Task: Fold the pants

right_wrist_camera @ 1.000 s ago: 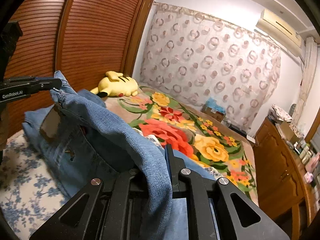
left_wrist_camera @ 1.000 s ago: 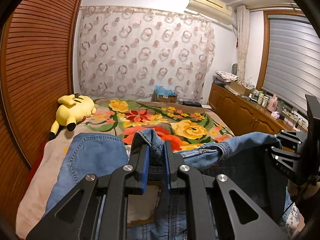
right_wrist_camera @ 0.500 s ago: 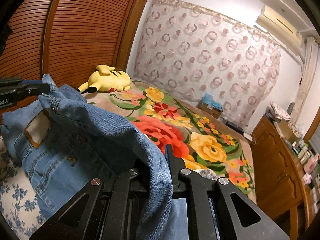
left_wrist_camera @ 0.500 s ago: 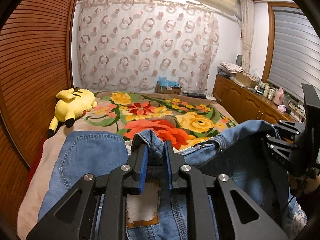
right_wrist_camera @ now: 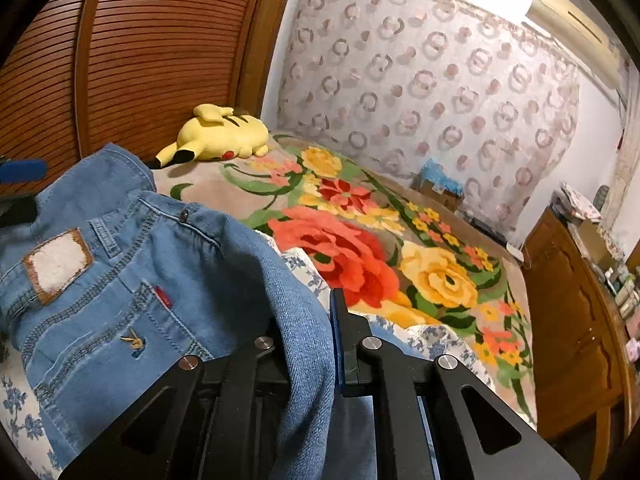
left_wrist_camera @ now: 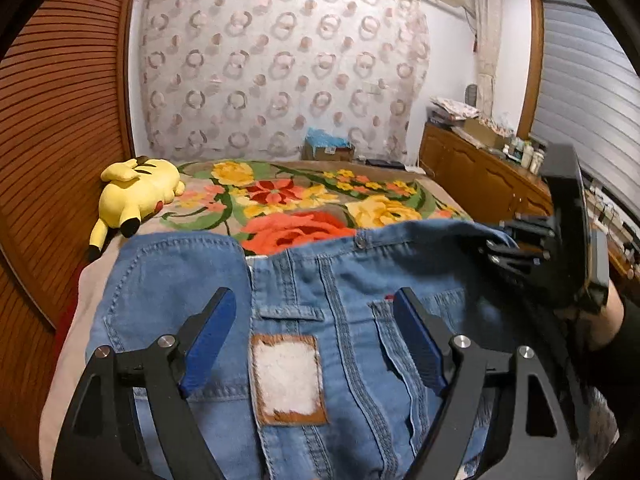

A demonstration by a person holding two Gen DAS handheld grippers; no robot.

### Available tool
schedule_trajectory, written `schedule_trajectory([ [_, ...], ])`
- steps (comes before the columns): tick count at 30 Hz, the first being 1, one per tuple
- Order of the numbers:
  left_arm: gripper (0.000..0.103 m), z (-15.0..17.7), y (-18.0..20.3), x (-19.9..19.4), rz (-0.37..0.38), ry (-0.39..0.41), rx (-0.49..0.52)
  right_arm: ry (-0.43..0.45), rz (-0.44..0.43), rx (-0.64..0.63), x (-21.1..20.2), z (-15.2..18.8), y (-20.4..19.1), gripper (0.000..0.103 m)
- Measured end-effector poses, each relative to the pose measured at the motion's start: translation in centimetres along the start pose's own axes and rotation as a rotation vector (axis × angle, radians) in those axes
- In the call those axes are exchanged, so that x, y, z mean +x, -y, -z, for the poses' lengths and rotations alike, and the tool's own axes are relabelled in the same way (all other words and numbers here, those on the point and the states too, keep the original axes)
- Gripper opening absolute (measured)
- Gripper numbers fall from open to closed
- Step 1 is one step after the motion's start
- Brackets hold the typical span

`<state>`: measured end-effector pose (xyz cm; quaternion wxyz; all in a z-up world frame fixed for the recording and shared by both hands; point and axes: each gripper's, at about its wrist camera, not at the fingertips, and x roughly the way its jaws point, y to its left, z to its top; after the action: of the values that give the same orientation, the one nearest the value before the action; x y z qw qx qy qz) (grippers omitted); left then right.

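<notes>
1. Quick status: the jeans (left_wrist_camera: 320,312) are lying on the bed (left_wrist_camera: 436,194), waistband end toward the flowered blanket (left_wrist_camera: 304,216), back side up with the leather patch (left_wrist_camera: 288,380) showing.
2. The left hand-held gripper (left_wrist_camera: 316,340) has just been opening and now sits spread wide over the waistband. Nothing is between its blue pads (left_wrist_camera: 208,340), so that corner has been let go and lies flat.
3. The right hand-held gripper (right_wrist_camera: 304,344) has been easing open a little, but denim is draped right between its fingers. I can't tell for sure whether the pads are pinching it or just loosely around it. That corner looks bunched up off the bed.
4. Progress guess: a fold with the top end laid down looks basically done on the left side; the right corner needs releasing and smoothing. How many folds are left I can't say, since the legs are out of view.
5. Room to move: lots of open blanket ahead. The yellow plush toy (left_wrist_camera: 136,196) is off to the left by the slatted wooden wall (left_wrist_camera: 60,120), well apart from the jeans. The wooden cabinet (left_wrist_camera: 480,176) runs down the right beyond the bed edge.
</notes>
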<state>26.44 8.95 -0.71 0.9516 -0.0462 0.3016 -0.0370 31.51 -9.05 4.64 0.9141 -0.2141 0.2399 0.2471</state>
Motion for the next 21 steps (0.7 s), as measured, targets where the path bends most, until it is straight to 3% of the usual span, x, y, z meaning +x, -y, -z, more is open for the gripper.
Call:
schedule_trajectory([
  [1, 0.082, 0.2, 0.3, 0.1, 0.006, -0.011, 0.004, -0.005, 0.006, 0.008, -0.2, 0.0, 0.3, 0.029],
  [3, 0.081, 0.7, 0.9, -0.1, 0.004, -0.020, 0.014, -0.007, 0.000, 0.027, -0.8, -0.2, 0.7, 0.053],
  [4, 0.081, 0.8, 1.2, -0.2, 0.002, -0.020, 0.021, -0.004, -0.004, 0.039, -1.3, -0.3, 0.9, 0.055],
  [9, 0.081, 2.0, 2.4, -0.8, 0.027, -0.025, 0.043, 0.004, -0.024, 0.085, -5.6, 0.1, 1.8, 0.057],
  [21, 0.082, 4.6, 5.7, -0.6, 0.106, -0.017, 0.142, -0.086, -0.046, 0.213, -15.4, 6.4, 2.8, 0.057],
])
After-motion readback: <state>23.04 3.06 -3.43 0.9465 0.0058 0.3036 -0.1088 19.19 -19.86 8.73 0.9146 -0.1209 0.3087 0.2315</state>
